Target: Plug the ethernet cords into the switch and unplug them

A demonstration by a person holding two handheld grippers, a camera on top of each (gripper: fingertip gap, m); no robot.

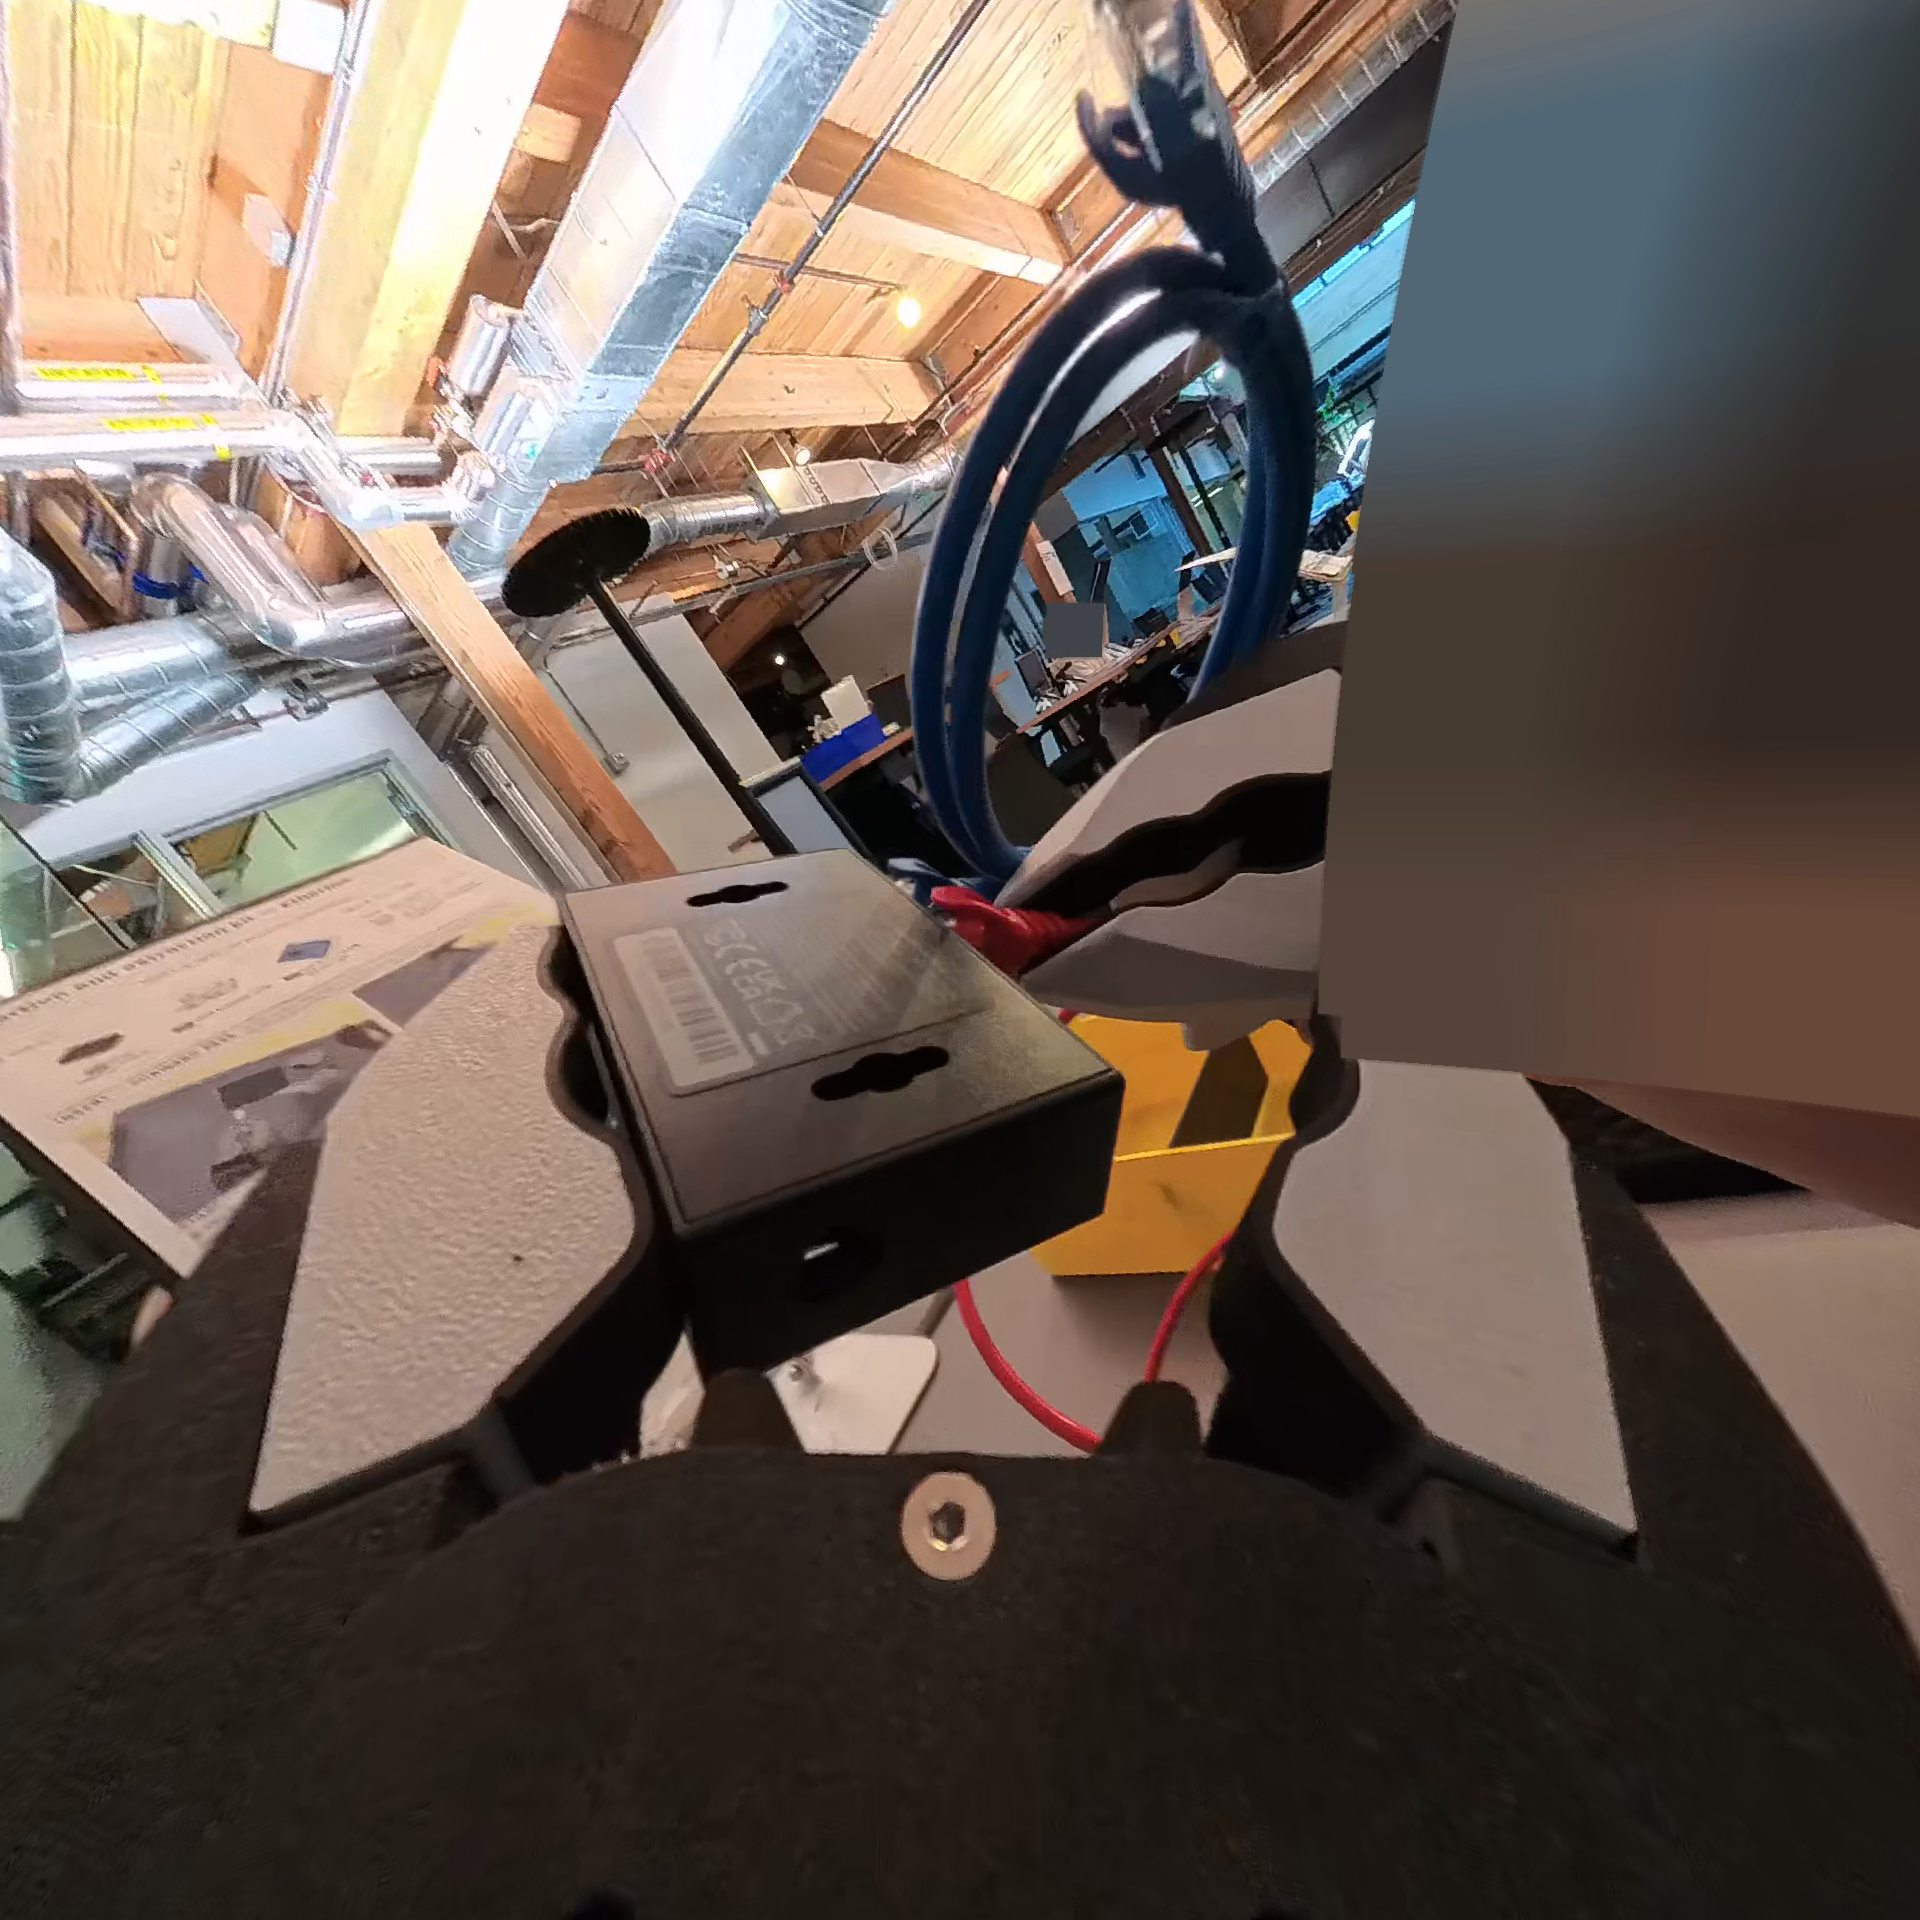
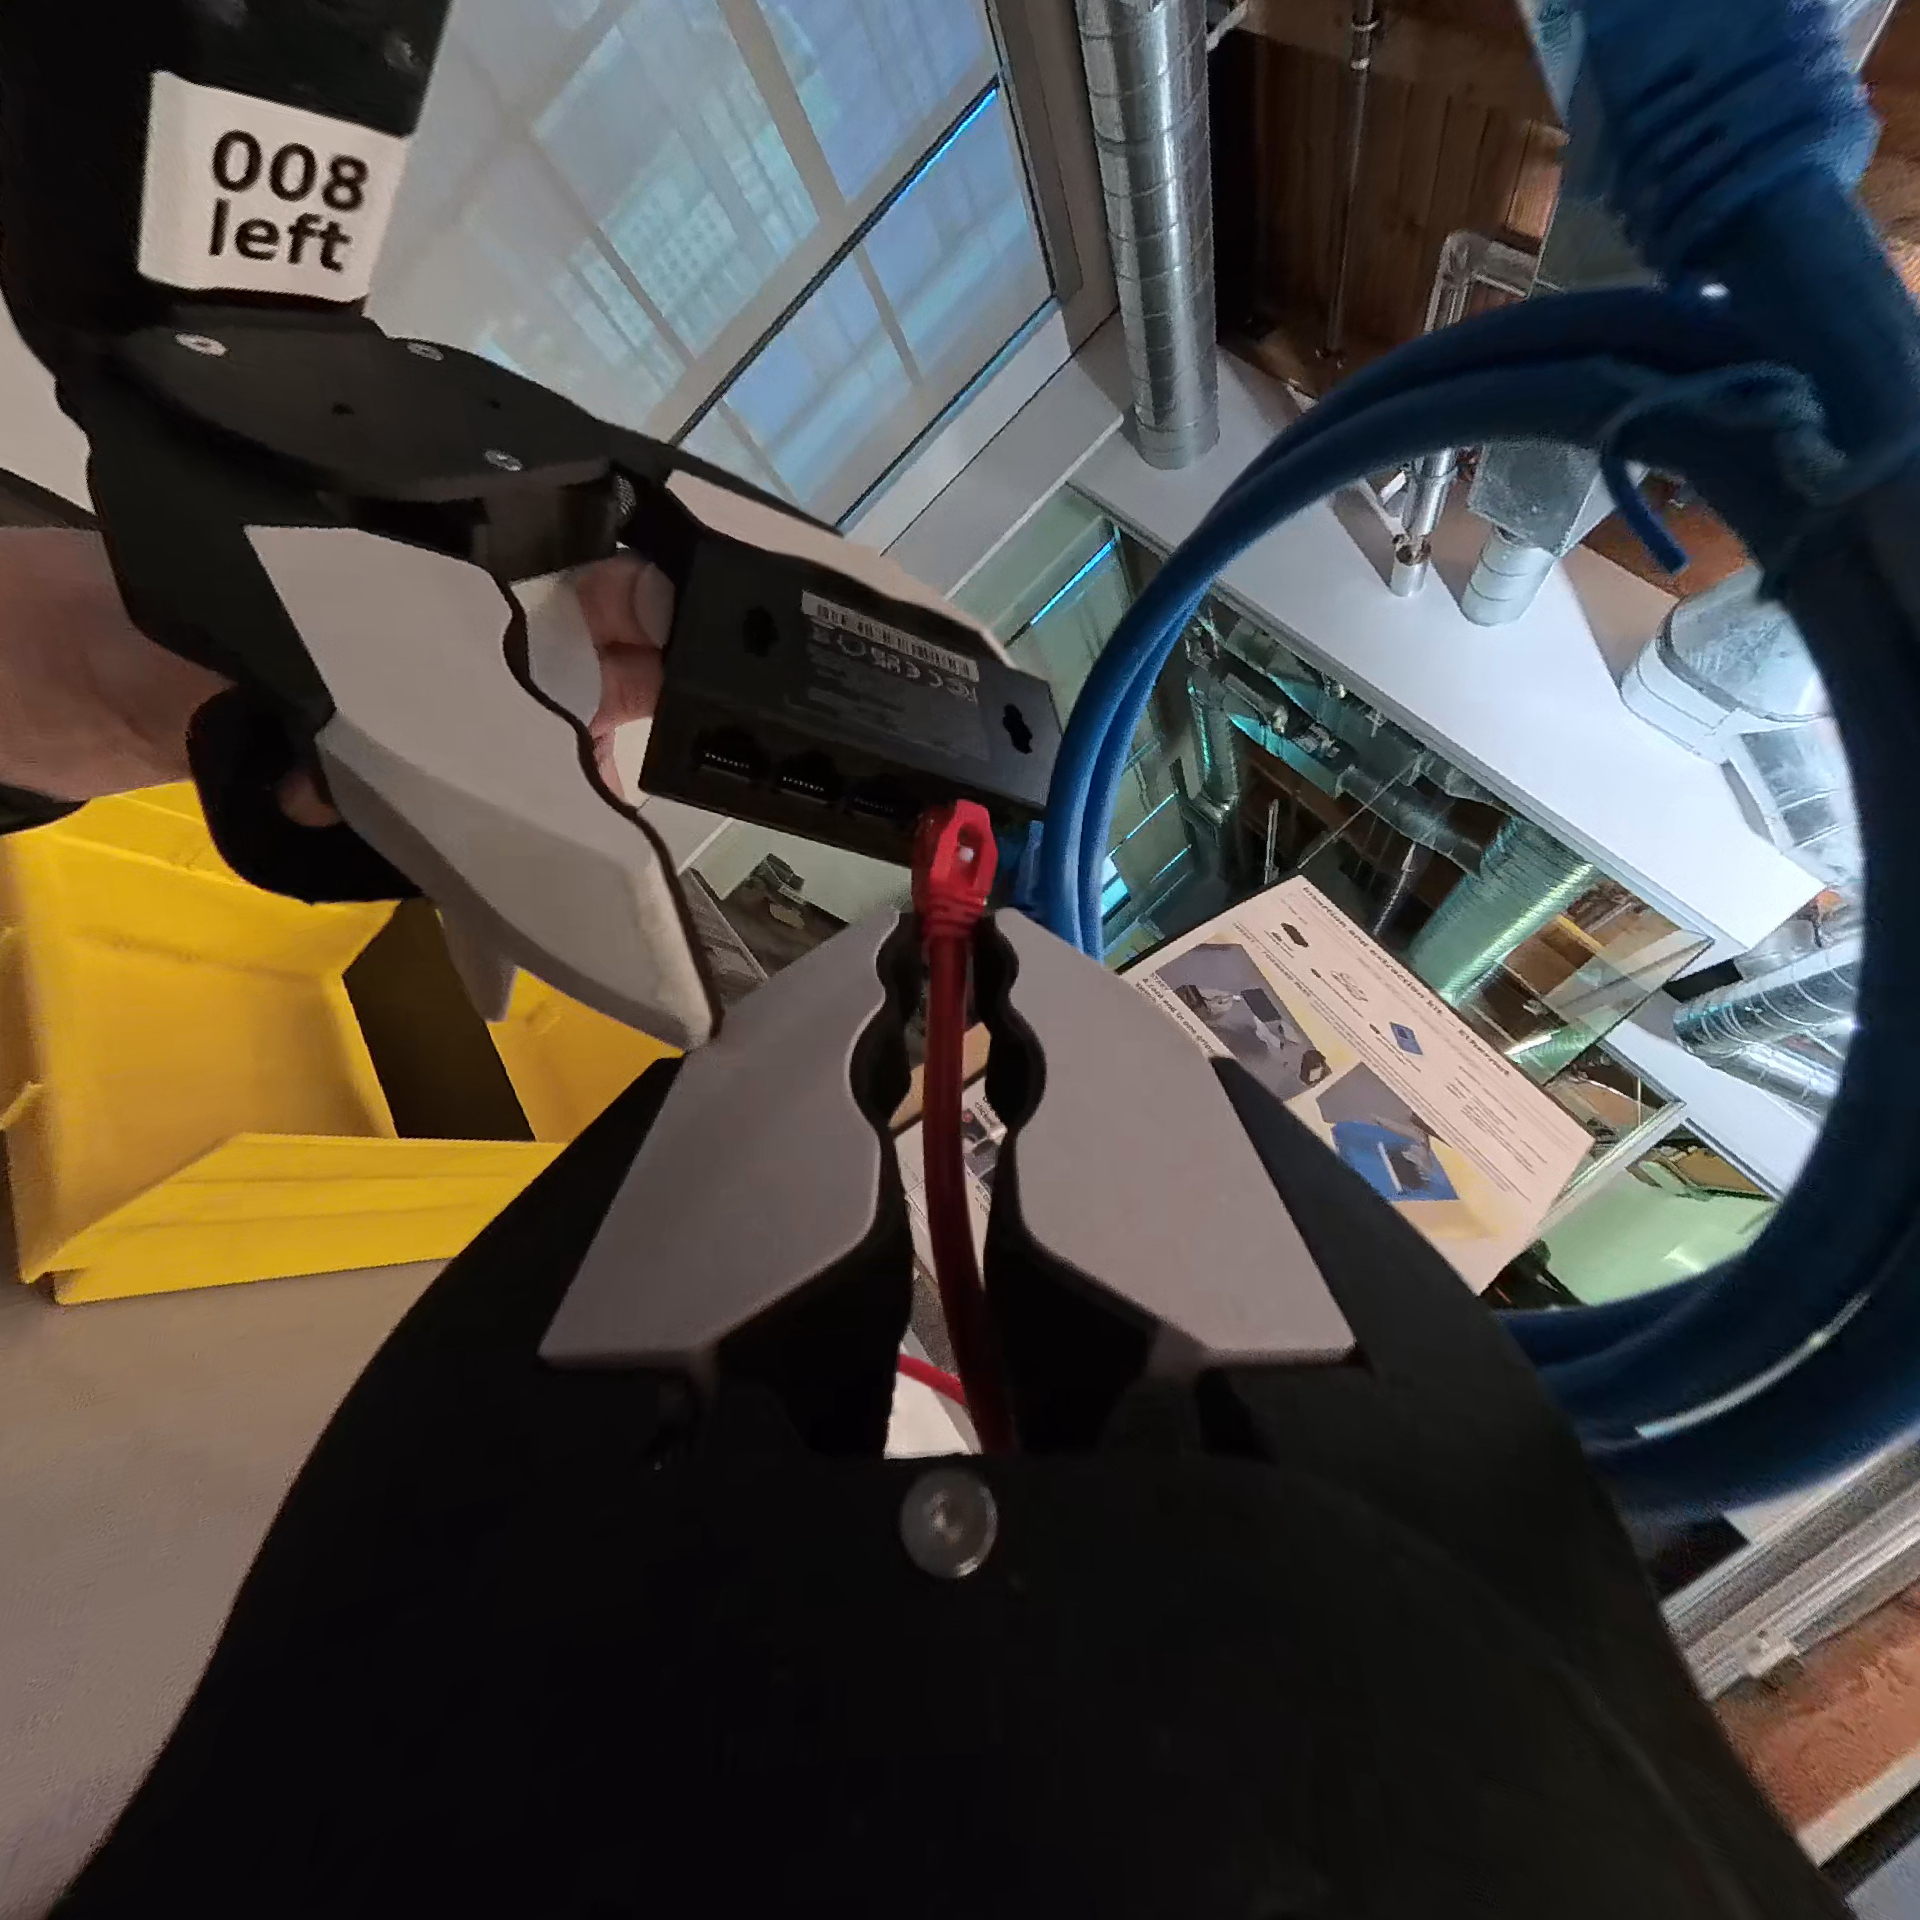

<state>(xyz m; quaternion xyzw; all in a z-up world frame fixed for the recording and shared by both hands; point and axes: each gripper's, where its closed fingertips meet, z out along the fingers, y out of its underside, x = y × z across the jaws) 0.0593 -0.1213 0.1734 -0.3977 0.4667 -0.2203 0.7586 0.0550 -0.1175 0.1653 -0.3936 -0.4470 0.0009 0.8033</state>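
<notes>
So right now my left gripper (image 1: 935,1060) has its two grey textured fingers clamped on the small black rectangular metal switch box (image 1: 831,1049), held up in the air with its underside facing the camera: smooth matte shell, a pale barcode sticker and two keyhole-shaped mounting slots. My right gripper (image 2: 940,956) is pinched shut on the thin red ethernet cord (image 2: 951,1143) just behind its red moulded plug (image 2: 958,847), and the plug tip sits right at the switch's port face; I honestly can't tell whether it's seated in the port or only touching. The right wrist view is the one that shows that port row, where I can make out three sockets clearly, plus the hand (image 2: 94,665) holding the left gripper's black handle. The left wrist view hides the ports but shows a round power socket on the near end of the switch, and the red cord looping down below. One coiled blue ethernet cord (image 1: 1091,582), bundled with a dark fabric strap, hangs just beside the switch, with its clear-tipped plug up top in the left view; in the right view it's a big blurry ring close to the lens. Below there's one yellow plastic bin (image 2: 208,1091) on the grey tabletop (image 2: 208,1455) and one printed glossy instruction sheet (image 2: 1382,1081) lying flat.
</notes>
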